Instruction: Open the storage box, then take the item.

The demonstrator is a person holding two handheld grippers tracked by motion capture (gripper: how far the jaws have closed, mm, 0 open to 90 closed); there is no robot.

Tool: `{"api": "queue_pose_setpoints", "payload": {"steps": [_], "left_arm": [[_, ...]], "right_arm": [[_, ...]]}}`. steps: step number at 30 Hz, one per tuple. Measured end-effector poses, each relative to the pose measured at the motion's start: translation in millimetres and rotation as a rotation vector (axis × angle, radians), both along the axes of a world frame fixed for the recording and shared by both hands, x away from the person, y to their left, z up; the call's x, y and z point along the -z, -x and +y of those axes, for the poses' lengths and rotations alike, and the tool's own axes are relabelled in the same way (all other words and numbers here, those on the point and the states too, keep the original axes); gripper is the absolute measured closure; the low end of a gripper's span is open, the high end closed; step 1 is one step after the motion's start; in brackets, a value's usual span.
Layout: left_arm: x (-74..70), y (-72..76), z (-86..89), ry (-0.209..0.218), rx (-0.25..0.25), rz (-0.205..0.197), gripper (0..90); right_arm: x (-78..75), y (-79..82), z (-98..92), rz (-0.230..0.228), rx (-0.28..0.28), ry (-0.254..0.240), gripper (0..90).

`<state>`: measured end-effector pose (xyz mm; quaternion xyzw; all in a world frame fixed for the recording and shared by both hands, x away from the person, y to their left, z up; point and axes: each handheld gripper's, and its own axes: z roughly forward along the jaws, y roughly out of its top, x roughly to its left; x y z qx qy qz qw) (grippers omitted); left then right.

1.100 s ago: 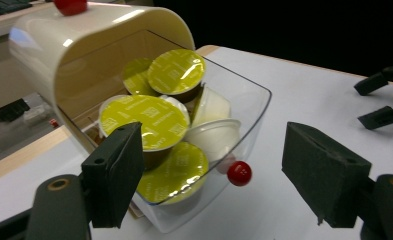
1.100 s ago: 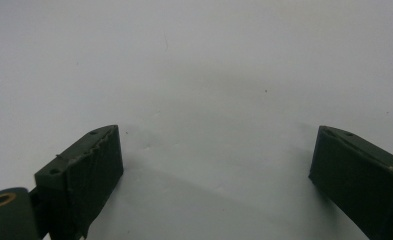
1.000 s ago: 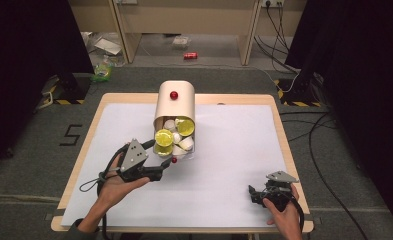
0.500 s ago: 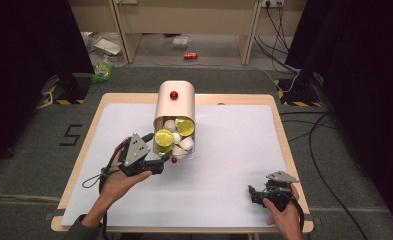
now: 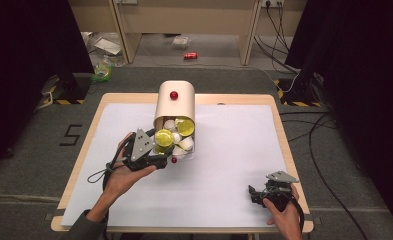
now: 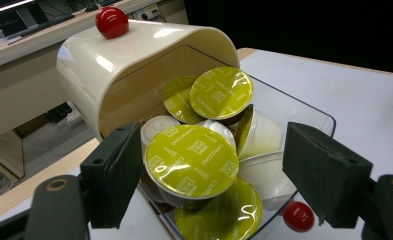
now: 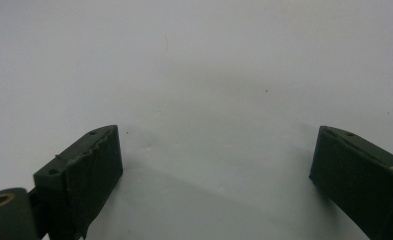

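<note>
A cream capsule dispenser with a red knob lies on the white table top. Its clear drawer is pulled out toward me and holds several coffee capsules with yellow-green lids. My left gripper reaches into the drawer's front. Its jaws stand on either side of the top capsule, with a gap at the right pad. A small red ball sits at the drawer's front. My right gripper rests near the table's front right, open over bare white surface.
The white sheet covers most of the wooden table, whose edge shows around it. Cables trail on the floor at the right. Litter and a red can lie on the floor beyond the table.
My left gripper has edged a little closer to the drawer and its capsules. The right gripper has stayed in place.
</note>
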<state>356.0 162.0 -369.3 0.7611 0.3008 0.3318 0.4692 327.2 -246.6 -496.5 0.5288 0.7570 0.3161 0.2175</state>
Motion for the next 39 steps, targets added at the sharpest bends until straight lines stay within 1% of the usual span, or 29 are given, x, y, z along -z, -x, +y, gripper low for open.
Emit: {"api": "queue_pose_setpoints", "payload": {"steps": [1,2,6,12,25,29,30,31,32,39], "left_arm": [[0.0,0.0,0.0,0.000,0.000,0.000,24.1],[-0.5,-1.8,-1.3,-0.009,-0.001,-0.003,24.2],[-0.1,-5.2,-2.0,-0.012,-0.005,-0.002,24.3],[2.2,-7.7,-3.6,-0.021,-0.003,0.004,24.4],[4.3,-11.9,-6.9,-0.037,-0.008,0.001,24.4],[5.6,-12.9,-8.9,-0.058,-0.014,-0.001,24.1],[5.5,-12.3,-8.8,-0.058,-0.015,-0.002,24.1],[5.2,-11.8,-8.6,-0.059,-0.014,-0.006,24.1],[5.4,-11.7,-8.2,-0.064,-0.024,-0.012,24.1],[9.1,-14.2,-10.6,-0.073,-0.021,-0.002,24.2]], "right_arm": [[0.0,0.0,0.0,0.000,0.000,0.000,6.7],[0.0,0.0,-0.1,-0.001,-0.001,-0.001,6.7],[0.0,0.0,-0.1,0.000,-0.001,-0.001,6.7],[0.1,0.2,-0.1,-0.003,-0.001,0.001,6.8],[0.0,0.1,-0.1,-0.001,-0.002,0.001,6.7],[-0.1,-0.1,-0.1,0.002,-0.002,0.001,6.5],[0.1,-0.1,0.1,0.000,0.000,0.001,6.5],[0.1,-0.1,0.2,-0.001,0.000,0.002,6.5],[0.2,-0.2,0.1,-0.002,-0.002,0.003,6.5],[-0.1,-0.2,0.0,0.002,-0.003,0.004,6.5]]}}
